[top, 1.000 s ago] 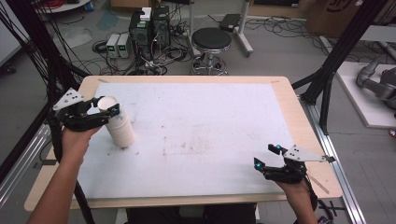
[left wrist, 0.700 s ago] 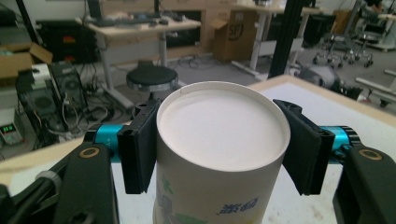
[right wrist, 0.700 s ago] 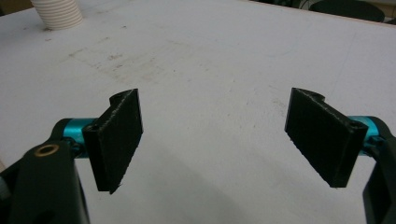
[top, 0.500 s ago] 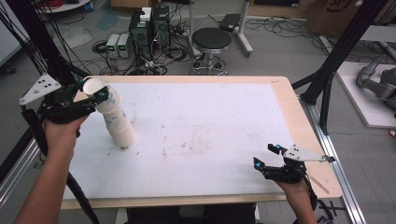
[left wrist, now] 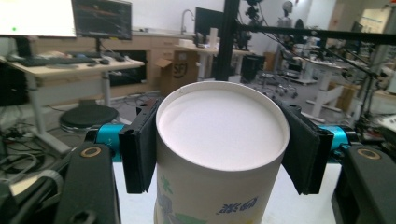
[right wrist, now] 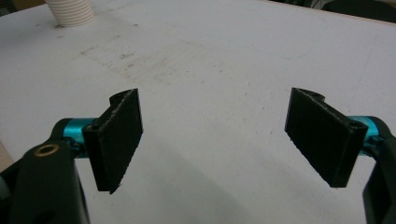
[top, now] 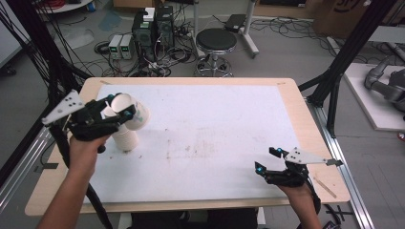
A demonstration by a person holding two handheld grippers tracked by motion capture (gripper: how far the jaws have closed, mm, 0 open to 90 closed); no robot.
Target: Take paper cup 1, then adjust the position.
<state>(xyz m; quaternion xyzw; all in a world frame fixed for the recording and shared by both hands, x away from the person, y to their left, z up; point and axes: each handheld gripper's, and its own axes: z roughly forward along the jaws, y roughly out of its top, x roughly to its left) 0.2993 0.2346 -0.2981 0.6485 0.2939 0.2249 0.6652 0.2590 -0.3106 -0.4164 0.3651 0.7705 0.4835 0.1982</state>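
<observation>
The left gripper [top: 119,107] pinches a paper cup [left wrist: 219,154] by its rim, both pads flat against the sides, and holds it tipped above the stack of paper cups [top: 126,139] standing at about nine o'clock on the worktop [top: 215,124]. To free it cleanly, I'd pull along the stack's axis rather than sideways, so the stack doesn't topple, and keep the squeeze light enough not to crease the thin wall. The right gripper [top: 270,160], jaws spread and empty, rests near five o'clock; it could steady the stack's base if cups cling together.
</observation>
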